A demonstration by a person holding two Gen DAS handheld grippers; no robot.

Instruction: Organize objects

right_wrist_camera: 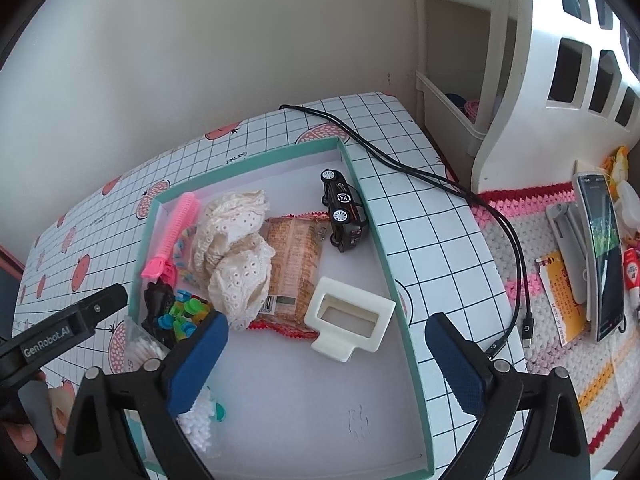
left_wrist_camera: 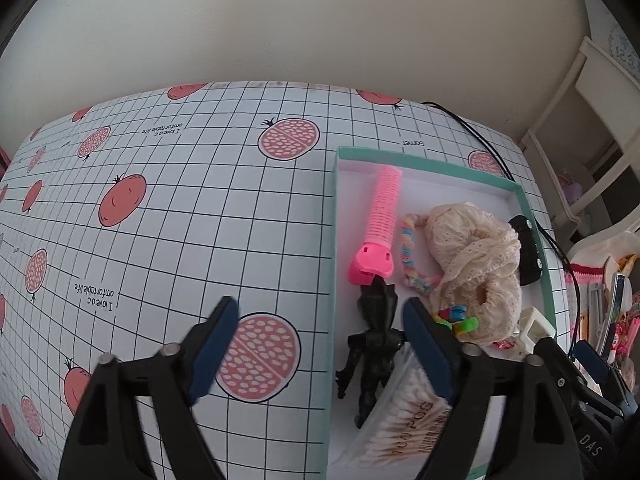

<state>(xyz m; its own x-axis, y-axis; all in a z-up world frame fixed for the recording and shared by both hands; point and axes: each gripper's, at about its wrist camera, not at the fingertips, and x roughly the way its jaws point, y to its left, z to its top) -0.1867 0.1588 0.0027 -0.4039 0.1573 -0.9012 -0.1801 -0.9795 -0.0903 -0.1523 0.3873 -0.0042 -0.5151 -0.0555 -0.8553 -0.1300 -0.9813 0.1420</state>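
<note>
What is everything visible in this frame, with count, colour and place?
box: 1, teal rim, on tablecloth
hair roller: 1, pink, box left side
lace cloth: 1, cream, box centre
toy car: 1, black, on its side by box right wall
snack packet: 1, orange, beside cloth
plastic frame: 1, white, in box
figurine: 1, black, box left
cotton swabs: 1 pack, white, box corner
cable: 1, black, right of box
phone: 1, far right
left gripper: fingers open
right gripper: fingers open

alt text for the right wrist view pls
An open right gripper hovers over a teal-rimmed box on a grid-patterned table, holding nothing. Inside the box lie a black toy car, cream lace cloth, a snack packet, a pink hair roller and a white plastic frame.
</note>
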